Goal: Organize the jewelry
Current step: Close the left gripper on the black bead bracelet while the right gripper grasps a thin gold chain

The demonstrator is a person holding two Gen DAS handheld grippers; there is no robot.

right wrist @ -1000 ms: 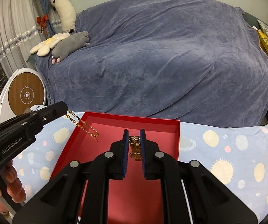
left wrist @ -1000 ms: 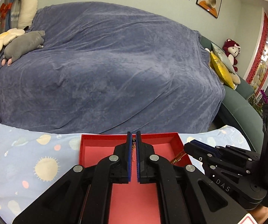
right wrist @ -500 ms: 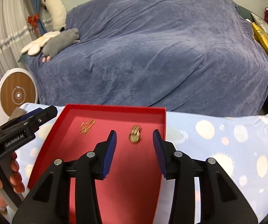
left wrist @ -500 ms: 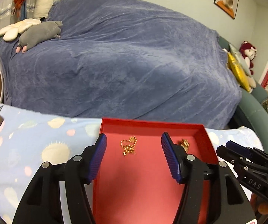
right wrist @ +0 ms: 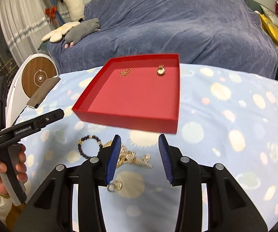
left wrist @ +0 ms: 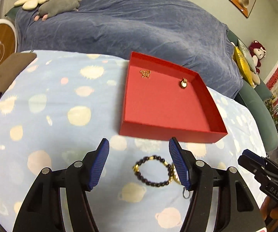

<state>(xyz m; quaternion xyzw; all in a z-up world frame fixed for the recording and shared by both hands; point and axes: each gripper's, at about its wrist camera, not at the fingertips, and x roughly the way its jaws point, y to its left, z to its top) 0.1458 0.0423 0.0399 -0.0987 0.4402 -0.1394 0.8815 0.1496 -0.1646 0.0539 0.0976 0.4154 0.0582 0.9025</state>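
Observation:
A red tray point(left wrist: 170, 133) point(right wrist: 127, 120) sits on the blue spotted cloth. Inside at its far end lie a gold chain point(left wrist: 145, 73) point(right wrist: 125, 72) and a gold watch point(left wrist: 184, 83) point(right wrist: 160, 70). My left gripper point(left wrist: 137, 162) is open and empty, above a dark beaded bracelet point(left wrist: 150, 171) point(right wrist: 87, 147) in front of the tray. My right gripper point(right wrist: 139, 156) is open and empty, above a pile of gold jewelry point(right wrist: 133, 157) with silver rings point(right wrist: 114, 186) nearby. The right gripper also shows in the left wrist view point(left wrist: 262, 171); the left one shows in the right wrist view point(right wrist: 28, 127).
A brown flat object point(left wrist: 7, 73) point(right wrist: 42, 92) lies at the cloth's left edge. A sofa under a blue blanket point(left wrist: 129, 23) stands behind the table, with plush toys point(left wrist: 59, 5). A round white-and-wood device point(right wrist: 38, 77) stands to the left.
Both grippers opened and dropped the chain and the watch into the tray. Both then pulled back toward the near side, over the bracelet and the jewelry pile.

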